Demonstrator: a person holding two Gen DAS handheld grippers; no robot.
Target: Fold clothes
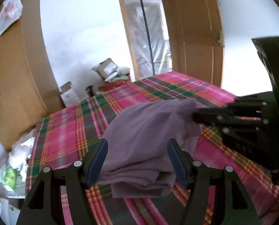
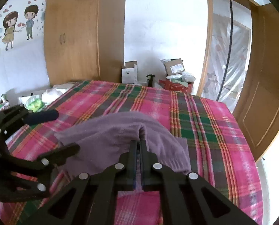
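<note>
A purple garment lies partly folded in layers on the pink and green plaid bed. My left gripper is open, its blue pads standing wide on either side of the folded stack. In the left wrist view my right gripper comes in from the right, shut on a bunched edge of the garment and holding it above the bed. The right wrist view shows the right gripper pinching the purple garment, which drapes down both sides. The open left gripper is at the left, one finger over the bed, the other on the cloth.
A wooden wardrobe stands beyond the bed's far left. Cardboard boxes and a red container sit on the floor past the far edge. An open wooden door is at the right. White bags and clutter lie beside the bed's left side.
</note>
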